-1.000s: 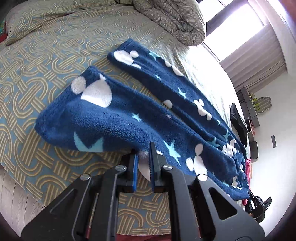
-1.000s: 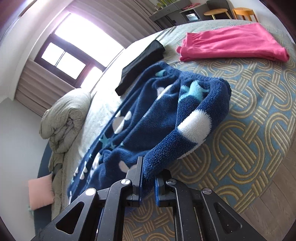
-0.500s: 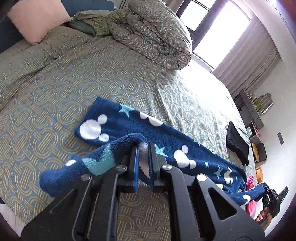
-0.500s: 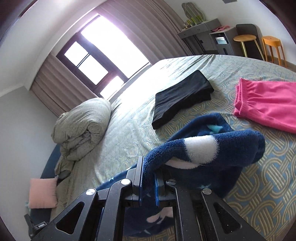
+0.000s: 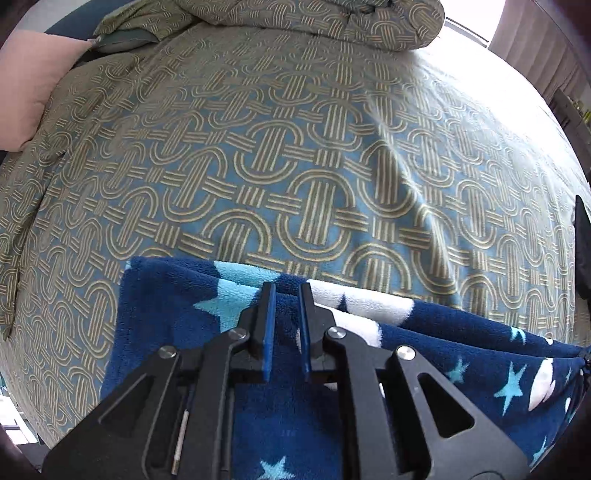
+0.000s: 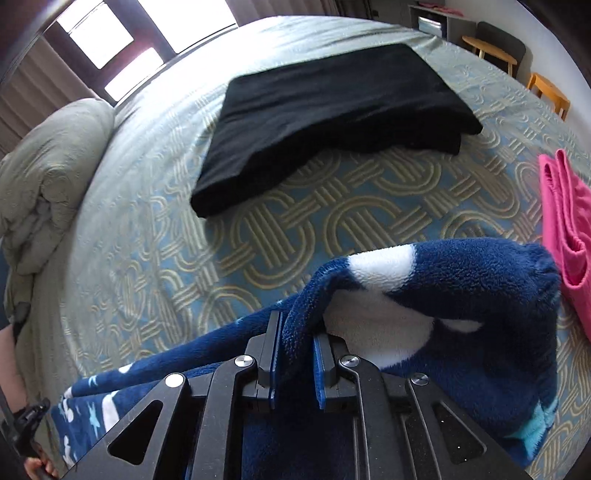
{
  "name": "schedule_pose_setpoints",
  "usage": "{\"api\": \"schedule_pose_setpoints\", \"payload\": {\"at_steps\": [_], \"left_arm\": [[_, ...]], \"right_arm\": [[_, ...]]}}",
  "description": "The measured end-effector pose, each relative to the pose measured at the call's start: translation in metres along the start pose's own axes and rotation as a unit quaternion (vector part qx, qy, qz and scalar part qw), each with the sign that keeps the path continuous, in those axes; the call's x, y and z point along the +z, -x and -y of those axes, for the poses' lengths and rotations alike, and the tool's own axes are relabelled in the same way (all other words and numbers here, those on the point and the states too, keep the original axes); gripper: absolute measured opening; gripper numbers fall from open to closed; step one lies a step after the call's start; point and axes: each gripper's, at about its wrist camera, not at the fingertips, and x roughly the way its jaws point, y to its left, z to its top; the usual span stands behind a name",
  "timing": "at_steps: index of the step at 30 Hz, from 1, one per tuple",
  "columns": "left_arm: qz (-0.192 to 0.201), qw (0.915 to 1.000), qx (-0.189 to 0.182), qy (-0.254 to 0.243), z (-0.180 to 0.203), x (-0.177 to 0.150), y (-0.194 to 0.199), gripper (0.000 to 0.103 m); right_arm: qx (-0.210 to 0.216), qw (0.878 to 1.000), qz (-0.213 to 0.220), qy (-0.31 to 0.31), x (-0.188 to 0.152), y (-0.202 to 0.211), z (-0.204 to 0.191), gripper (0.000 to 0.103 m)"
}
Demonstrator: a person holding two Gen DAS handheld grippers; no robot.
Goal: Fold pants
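Note:
The navy fleece pants (image 5: 461, 354) with white and light-blue stars lie on the patterned bedspread (image 5: 295, 166), one leg laid over the other. My left gripper (image 5: 284, 291) is shut on the pants at the leg end, low over the bed. My right gripper (image 6: 297, 328) is shut on the pants (image 6: 480, 288) at the other end, where the fleece bunches up over the fingers and hides what lies under it.
A folded black garment (image 6: 332, 107) lies just beyond my right gripper. Folded pink clothing (image 6: 565, 221) is at its right. A rolled duvet (image 5: 332, 18) and a pink pillow (image 5: 26, 92) sit at the head of the bed. Wooden stools (image 6: 546, 88) stand off the bed.
Both grippers carried the near pant leg up and across the bed and lowered it over the far leg. Both cameras now sit much closer to the bedspread.

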Motion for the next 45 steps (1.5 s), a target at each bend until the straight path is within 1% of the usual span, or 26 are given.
{"api": "schedule_pose_setpoints", "payload": {"at_steps": [2, 4, 5, 7, 9, 11, 12, 13, 14, 16, 20, 23, 25, 26, 28, 30, 31, 32, 34, 36, 38, 39, 41, 42, 44, 45], "left_arm": [[0.003, 1.0000, -0.003, 0.008, -0.007, -0.002, 0.000, 0.016], [0.013, 0.9998, -0.006, 0.010, -0.012, -0.004, 0.007, 0.024], [0.021, 0.9997, -0.010, 0.008, -0.013, -0.007, 0.013, 0.025], [0.038, 0.9990, -0.022, -0.005, -0.009, -0.012, 0.029, 0.028], [0.049, 0.9976, -0.043, -0.023, -0.001, -0.021, 0.047, 0.033], [0.060, 0.9951, -0.069, -0.036, 0.006, -0.031, 0.062, 0.046], [0.067, 0.9935, -0.080, -0.045, 0.010, -0.037, 0.070, 0.056], [0.074, 0.9920, -0.087, -0.053, 0.013, -0.046, 0.078, 0.060], [0.080, 0.9907, -0.092, -0.061, 0.016, -0.054, 0.085, 0.061], [0.080, 0.9886, -0.104, -0.074, 0.015, -0.073, 0.094, 0.061], [0.056, 0.9831, -0.160, -0.069, 0.005, -0.116, 0.100, 0.061], [0.026, 0.9711, -0.212, -0.106, 0.012, -0.152, 0.100, 0.061], [0.003, 0.9574, -0.240, -0.161, 0.034, -0.181, 0.099, 0.061], [-0.007, 0.9484, -0.251, -0.194, 0.049, -0.197, 0.099, 0.061], [-0.025, 0.9244, -0.280, -0.258, 0.084, -0.227, 0.100, 0.061], [-0.043, 0.8958, -0.320, -0.306, 0.120, -0.252, 0.101, 0.061], [-0.050, 0.8854, -0.332, -0.322, 0.137, -0.261, 0.099, 0.061], [-0.055, 0.8790, -0.334, -0.336, 0.153, -0.268, 0.097, 0.061], [-0.068, 0.8734, -0.331, -0.351, 0.182, -0.273, 0.090, 0.061], [-0.076, 0.8718, -0.337, -0.347, 0.200, -0.273, 0.085, 0.061], [-0.084, 0.8705, -0.346, -0.340, 0.210, -0.269, 0.082, 0.061], [-0.091, 0.8681, -0.352, -0.338, 0.216, -0.268, 0.080, 0.061], [-0.107, 0.8642, -0.361, -0.334, 0.226, -0.269, 0.076, 0.061], [-0.108, 0.8640, -0.360, -0.335, 0.232, -0.271, 0.075, 0.061], [-0.085, 0.8672, -0.345, -0.349, 0.245, -0.271, 0.079, 0.061], [-0.058, 0.8704, -0.328, -0.363, 0.252, -0.265, 0.084, 0.061]], "right_arm": [[0.018, 1.000, -0.002, -0.003, 0.004, -0.002, 0.005, 0.017], [0.028, 1.000, 0.002, 0.008, 0.008, 0.003, 0.009, 0.022], [0.020, 1.000, 0.015, 0.016, 0.011, 0.009, 0.009, 0.023], [-0.014, 0.998, 0.044, 0.034, 0.020, 0.018, 0.012, 0.023], [-0.036, 0.997, 0.052, 0.035, 0.028, 0.023, 0.016, 0.023], [-0.018, 0.998, 0.052, 0.030, 0.025, 0.031, 0.022, 0.024], [-0.012, 0.998, 0.053, 0.032, 0.021, 0.036, 0.024, 0.026], [-0.014, 0.998, 0.056, 0.038, 0.015, 0.041, 0.027, 0.028], [-0.021, 0.997, 0.061, 0.045, 0.008, 0.045, 0.030, 0.030], [-0.039, 0.996, 0.069, 0.051, -0.006, 0.055, 0.042, 0.038], [-0.032, 0.996, 0.076, 0.031, -0.047, 0.085, 0.079, 0.042], [-0.039, 0.995, 0.083, 0.023, -0.081, 0.103, 0.101, 0.044], [-0.055, 0.994, 0.089, 0.023, -0.101, 0.110, 0.112, 0.045], [-0.063, 0.994, 0.090, 0.023, -0.109, 0.112, 0.115, 0.046], [-0.068, 0.994, 0.084, 0.018, -0.123, 0.113, 0.125, 0.046], [-0.059, 0.995, 0.080, 0.006, -0.133, 0.114, 0.131, 0.047], [-0.053, 0.995, 0.081, -0.001, -0.137, 0.115, 0.135, 0.047], [-0.047, 0.995, 0.082, -0.005, -0.140, 0.116, 0.137, 0.047], [-0.038, 0.996, 0.086, -0.008, -0.147, 0.120, 0.137, 0.047], [-0.025, 0.995, 0.092, -0.004, -0.153, 0.123, 0.132, 0.047], [-0.017, 0.995, 0.097, 0.006, -0.159, 0.126, 0.128, 0.047], [-0.018, 0.995, 0.099, 0.013, -0.163, 0.128, 0.127, 0.048], [-0.022, 0.994, 0.102, 0.022, -0.169, 0.128, 0.128, 0.051], [-0.022, 0.994, 0.103, 0.025, -0.170, 0.127, 0.129, 0.053], [-0.025, 0.995, 0.098, 0.019, -0.168, 0.122, 0.134, 0.053], [-0.025, 0.995, 0.095, 0.010, -0.167, 0.120, 0.138, 0.053]]}}
